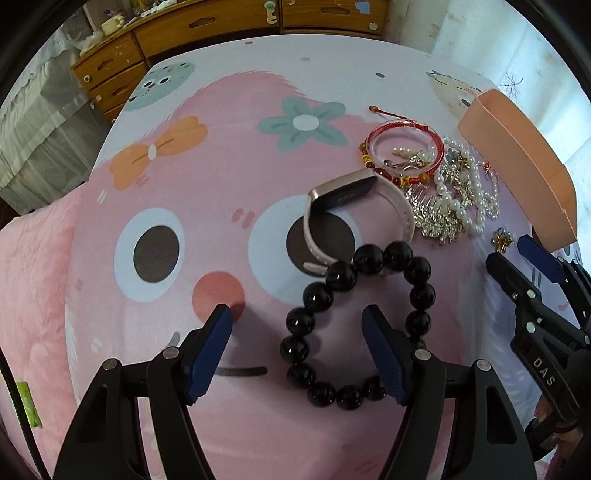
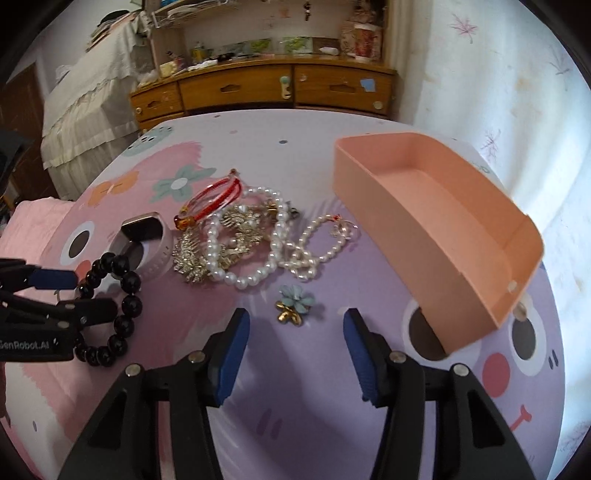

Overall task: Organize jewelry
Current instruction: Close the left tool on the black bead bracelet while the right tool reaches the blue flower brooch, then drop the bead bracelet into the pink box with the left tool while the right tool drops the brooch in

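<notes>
Left wrist view: the left gripper [image 1: 297, 314] points down at a counter covered by a pink cartoon-face cloth [image 1: 166, 184]. Its blue-padded jaws stand apart, pressing on nothing; one side of a bracelet of large glossy black beads [image 1: 354, 325] lies between them, and the right pad sits inside the bracelet's loop. Just beyond lies a pale pink smartwatch with a dark screen [image 1: 351, 214], touching the beads. Further right is a heap of jewelry: a red cord bracelet [image 1: 406, 147], a string of white pearls [image 1: 458, 199] and a silver hair comb [image 1: 432, 214]. A salmon-pink open cardboard box [image 1: 517, 162] stands at the right edge. The right gripper's black arm there reads "DAS". Wooden drawers [image 1: 221, 26] line the far wall.

Right wrist view: the right gripper [image 2: 295, 321] has its jaws apart and empty, above a purple part of the cloth. Just ahead lie a small blue flower brooch [image 2: 297, 299] and a gold flower piece [image 2: 288, 315], touching. The left gripper's side reads "GenRobot.AI".
</notes>
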A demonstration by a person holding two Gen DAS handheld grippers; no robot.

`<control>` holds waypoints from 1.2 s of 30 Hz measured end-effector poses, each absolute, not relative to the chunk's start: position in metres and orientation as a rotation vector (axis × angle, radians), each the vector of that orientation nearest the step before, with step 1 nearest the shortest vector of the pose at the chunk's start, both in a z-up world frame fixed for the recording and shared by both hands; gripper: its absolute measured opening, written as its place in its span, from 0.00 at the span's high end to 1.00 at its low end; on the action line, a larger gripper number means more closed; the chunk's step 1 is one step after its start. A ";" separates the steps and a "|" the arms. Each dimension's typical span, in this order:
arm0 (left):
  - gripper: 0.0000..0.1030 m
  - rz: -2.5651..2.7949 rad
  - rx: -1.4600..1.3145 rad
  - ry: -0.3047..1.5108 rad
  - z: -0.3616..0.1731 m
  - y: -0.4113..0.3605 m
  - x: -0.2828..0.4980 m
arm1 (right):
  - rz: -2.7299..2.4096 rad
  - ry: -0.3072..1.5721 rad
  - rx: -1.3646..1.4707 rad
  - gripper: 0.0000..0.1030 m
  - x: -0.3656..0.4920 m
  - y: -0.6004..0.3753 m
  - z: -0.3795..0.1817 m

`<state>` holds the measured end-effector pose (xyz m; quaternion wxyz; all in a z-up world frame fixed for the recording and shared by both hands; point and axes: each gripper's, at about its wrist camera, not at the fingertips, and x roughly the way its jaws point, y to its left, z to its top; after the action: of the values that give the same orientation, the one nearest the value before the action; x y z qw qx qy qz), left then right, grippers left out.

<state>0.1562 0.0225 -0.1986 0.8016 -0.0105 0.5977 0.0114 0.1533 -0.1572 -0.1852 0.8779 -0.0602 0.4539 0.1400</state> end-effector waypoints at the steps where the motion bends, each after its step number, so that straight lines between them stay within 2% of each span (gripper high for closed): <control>1: 0.35 0.020 -0.023 1.279 -0.199 0.021 0.157 | 0.295 0.944 -0.128 0.50 0.154 -0.157 -0.185; 3: 0.43 0.002 -0.031 1.272 -0.197 0.020 0.157 | 0.283 0.941 -0.137 0.57 0.155 -0.155 -0.185; 5: 0.54 -0.017 -0.015 1.267 -0.195 0.019 0.155 | 0.275 0.939 -0.135 0.69 0.158 -0.154 -0.184; 7: 0.74 -0.053 0.011 1.273 -0.193 0.017 0.155 | 0.283 0.937 -0.136 0.80 0.163 -0.153 -0.183; 9: 0.88 -0.071 0.022 1.289 -0.192 0.018 0.155 | 0.283 0.932 -0.135 0.81 0.169 -0.152 -0.181; 15: 0.87 -0.103 0.016 1.250 -0.174 0.032 0.148 | 0.261 0.929 -0.090 0.82 0.170 -0.152 -0.163; 24: 0.87 -0.259 0.032 1.119 -0.116 0.032 0.115 | 0.205 0.867 -0.008 0.82 0.121 -0.148 -0.116; 36: 0.87 -0.406 0.064 1.072 -0.042 -0.019 0.118 | 0.196 0.816 0.149 0.81 0.085 -0.184 -0.059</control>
<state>0.1184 -0.0189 -0.0423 0.8395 0.0304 0.5072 -0.1922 0.0854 -0.1838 -0.0586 0.9105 0.0721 0.3959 0.0952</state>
